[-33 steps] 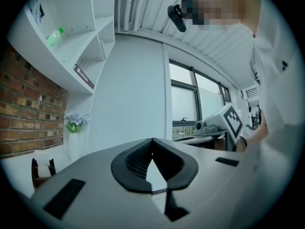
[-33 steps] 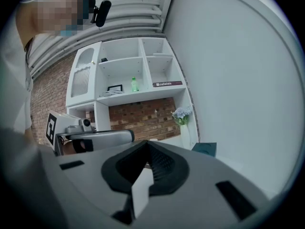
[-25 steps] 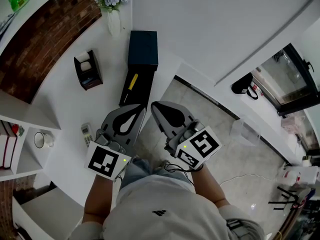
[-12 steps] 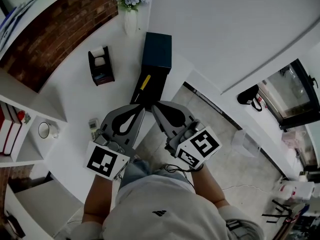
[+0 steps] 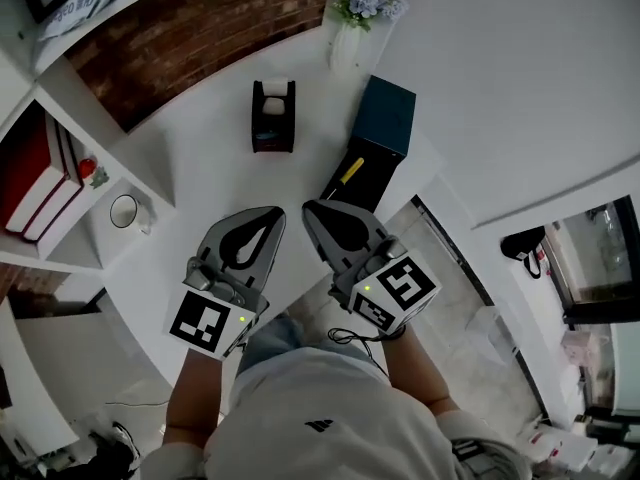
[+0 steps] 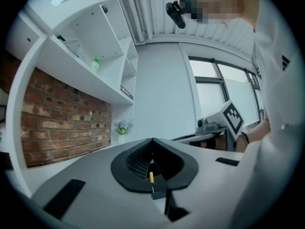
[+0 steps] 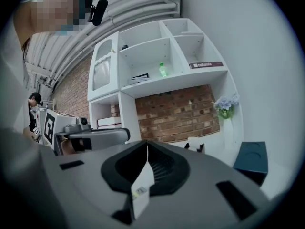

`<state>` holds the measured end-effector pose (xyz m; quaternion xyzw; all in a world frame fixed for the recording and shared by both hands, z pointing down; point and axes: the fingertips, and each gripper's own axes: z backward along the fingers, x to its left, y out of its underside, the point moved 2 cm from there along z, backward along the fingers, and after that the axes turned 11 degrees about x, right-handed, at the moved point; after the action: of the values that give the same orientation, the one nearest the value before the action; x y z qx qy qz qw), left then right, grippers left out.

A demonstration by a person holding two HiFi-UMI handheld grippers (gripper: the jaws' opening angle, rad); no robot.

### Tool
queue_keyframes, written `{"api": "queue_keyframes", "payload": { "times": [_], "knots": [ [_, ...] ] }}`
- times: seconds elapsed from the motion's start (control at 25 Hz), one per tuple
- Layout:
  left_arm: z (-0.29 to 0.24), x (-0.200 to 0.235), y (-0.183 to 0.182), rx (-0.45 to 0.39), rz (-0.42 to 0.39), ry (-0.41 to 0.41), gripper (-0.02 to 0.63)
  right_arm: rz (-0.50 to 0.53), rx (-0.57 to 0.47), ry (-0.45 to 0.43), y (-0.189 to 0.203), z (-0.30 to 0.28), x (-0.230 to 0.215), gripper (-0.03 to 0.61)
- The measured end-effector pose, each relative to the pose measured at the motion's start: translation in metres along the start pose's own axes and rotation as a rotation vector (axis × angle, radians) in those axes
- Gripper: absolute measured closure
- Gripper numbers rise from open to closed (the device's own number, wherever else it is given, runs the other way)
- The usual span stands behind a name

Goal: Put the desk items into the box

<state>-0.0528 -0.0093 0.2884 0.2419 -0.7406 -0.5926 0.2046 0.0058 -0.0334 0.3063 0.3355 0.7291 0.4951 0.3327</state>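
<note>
Gripping nothing: left gripper (image 5: 266,218) and right gripper (image 5: 314,213) both showing jaws pressed together, empty. Pointing level toward the box (image 5: 388,116), the right gripper being nearer. Standing left of the box, well apart from both: tape holder (image 5: 272,118), long axis running toward the grippers. Sitting farther left: mug (image 5: 125,211). Lying on the flap (image 5: 362,183) before the box: pen (image 5: 350,171).

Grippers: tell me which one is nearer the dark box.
The right gripper. It is on the same side as the box, while the left gripper sits beyond it, farther from the box. Both are shut and hold nothing.
</note>
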Motion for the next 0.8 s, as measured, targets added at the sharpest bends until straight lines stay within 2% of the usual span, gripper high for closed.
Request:
{"api": "queue_keyframes", "payload": {
  "times": [0.24,0.44,0.68,0.8],
  "knots": [
    [0.043,0.037,0.017,-0.002,0.035,-0.156,0.601,0.041,0.043,-0.143,0.002,-0.048,0.036,0.566],
    [0.070,0.058,0.028,0.007,0.077,-0.234,0.601,0.051,0.091,-0.224,0.010,-0.081,0.058,0.566],
    [0.097,0.083,0.042,0.000,0.103,-0.312,0.601,0.039,0.195,-0.262,0.037,-0.120,0.074,0.557],
    [0.107,0.092,0.051,0.010,0.128,-0.331,0.601,-0.010,0.266,-0.269,0.060,-0.137,0.076,0.515]
  ]
}}
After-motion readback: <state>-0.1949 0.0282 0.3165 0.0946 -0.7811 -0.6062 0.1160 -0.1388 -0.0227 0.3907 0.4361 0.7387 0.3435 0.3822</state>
